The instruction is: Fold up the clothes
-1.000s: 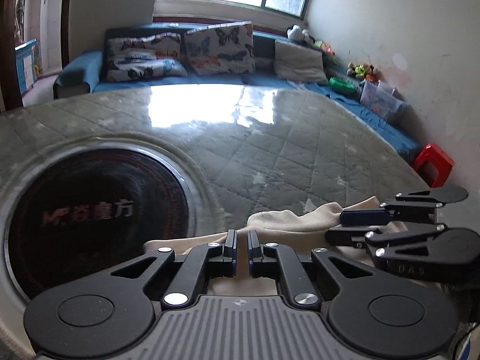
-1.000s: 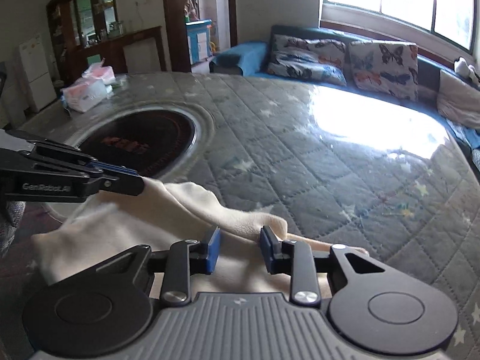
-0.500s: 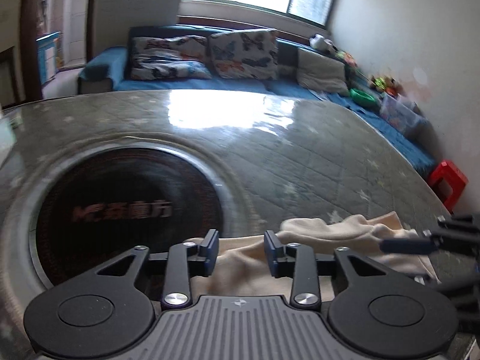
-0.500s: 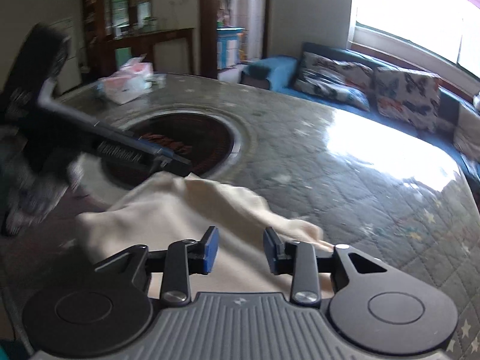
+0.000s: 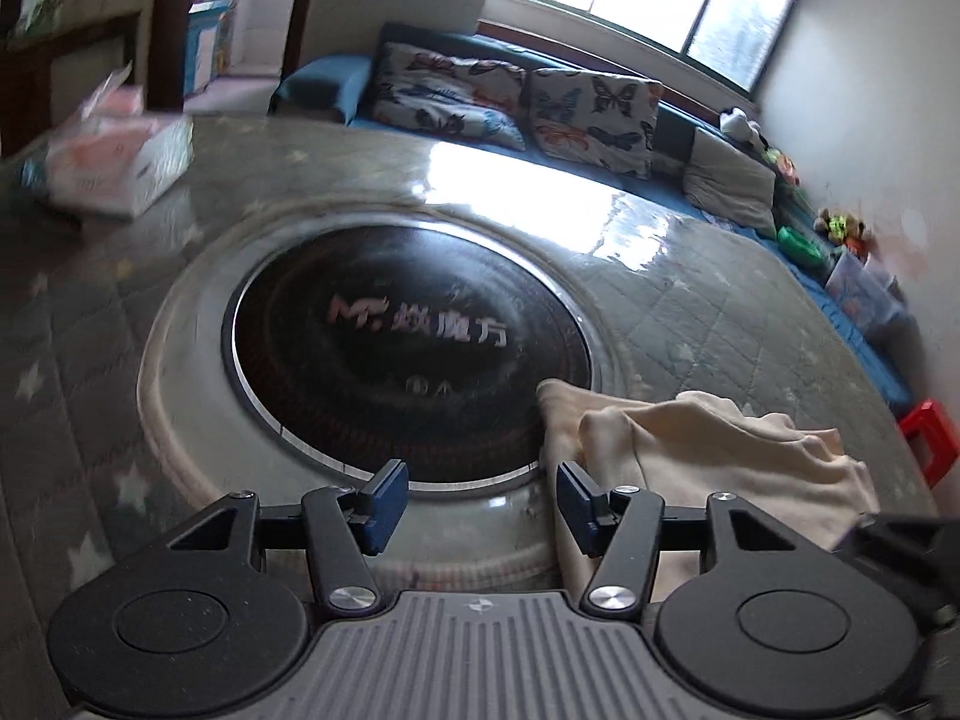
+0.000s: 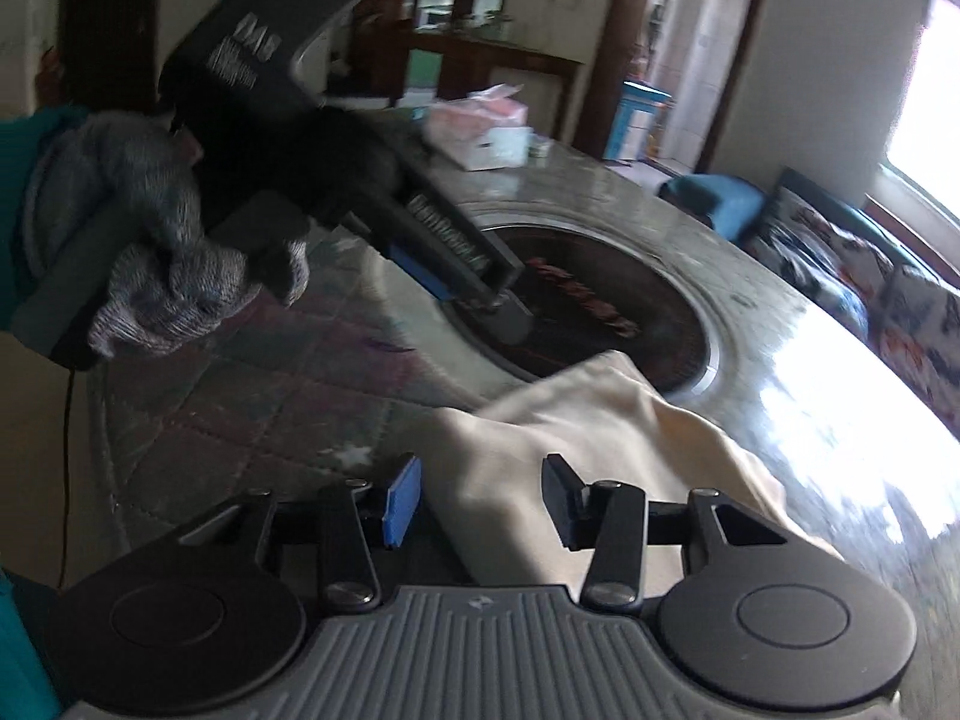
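One garment (image 5: 708, 456), cream-coloured and soft, lies bunched on the near right part of the quilted tabletop (image 5: 690, 312); in the left wrist view its far corner laps just over the rim of the round dark inset plate (image 5: 408, 348) sunk in the middle. We see ridges and a rolled fold along its top, so it is neither flat nor squared; we judge the fold barely begun, or a fold laid and now let go. In the right wrist view the same cloth runs under and between the fingers of our right gripper (image 6: 480, 501), whose jaws stand spread with nothing pinched. Our left gripper (image 5: 480, 507) hangs above the plate's near rim, jaws also spread wide and empty, the cloth's edge just beside its right finger. From the right wrist view we also see the left tool held by a grey-gloved hand (image 6: 162, 252), raised and well apart from the cloth; blur there suggests motion, but we cannot tell its direction. Step in hand, as we read it: between grasps, both tools free, picking the next hold. The next move likely calls for finding two corners or one clean edge, closing each pair of jaws on a single layer where possible, and drawing the cloth flat before turning it over itself. The glossy tabletop may let the cloth slide. A tissue box (image 5: 114, 162) sits far off, at the left.
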`<state>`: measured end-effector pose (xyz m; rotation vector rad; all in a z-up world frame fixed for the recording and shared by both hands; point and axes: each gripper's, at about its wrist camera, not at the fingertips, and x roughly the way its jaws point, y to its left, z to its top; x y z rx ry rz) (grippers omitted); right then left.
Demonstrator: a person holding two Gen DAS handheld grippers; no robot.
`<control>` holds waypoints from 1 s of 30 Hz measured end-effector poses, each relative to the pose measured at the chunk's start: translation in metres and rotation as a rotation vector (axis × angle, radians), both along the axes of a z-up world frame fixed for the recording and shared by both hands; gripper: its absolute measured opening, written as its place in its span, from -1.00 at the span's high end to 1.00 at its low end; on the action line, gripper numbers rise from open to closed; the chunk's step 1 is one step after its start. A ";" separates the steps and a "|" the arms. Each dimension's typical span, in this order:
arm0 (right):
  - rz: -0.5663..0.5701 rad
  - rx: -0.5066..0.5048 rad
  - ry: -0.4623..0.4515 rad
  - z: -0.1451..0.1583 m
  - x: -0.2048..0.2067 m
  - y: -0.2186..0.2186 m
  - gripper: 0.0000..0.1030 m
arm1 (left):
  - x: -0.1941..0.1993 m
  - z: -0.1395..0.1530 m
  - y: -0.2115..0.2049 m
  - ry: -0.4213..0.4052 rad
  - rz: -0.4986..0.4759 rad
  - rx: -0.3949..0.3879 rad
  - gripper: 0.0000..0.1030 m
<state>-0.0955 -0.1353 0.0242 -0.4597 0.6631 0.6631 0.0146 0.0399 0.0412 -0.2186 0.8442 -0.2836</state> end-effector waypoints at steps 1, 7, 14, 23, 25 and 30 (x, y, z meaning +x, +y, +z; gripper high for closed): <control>0.011 -0.013 -0.005 -0.003 0.000 0.006 0.12 | -0.003 -0.001 0.001 0.005 -0.001 -0.010 -0.13; 0.016 -0.083 -0.029 -0.020 0.000 0.023 0.13 | -0.010 -0.005 -0.003 0.043 0.001 -0.089 -0.14; -0.057 0.021 -0.002 -0.006 0.006 0.006 0.70 | -0.005 -0.012 -0.006 0.117 0.048 -0.219 -0.31; -0.114 0.166 0.021 0.018 0.008 -0.025 0.75 | 0.004 -0.022 -0.011 0.205 0.090 -0.376 -0.37; -0.112 0.173 0.016 0.020 0.006 -0.028 0.75 | 0.006 -0.025 -0.012 0.226 0.095 -0.407 -0.35; -0.115 0.204 0.021 0.023 0.000 -0.037 0.75 | 0.012 -0.034 -0.017 0.280 0.107 -0.484 0.25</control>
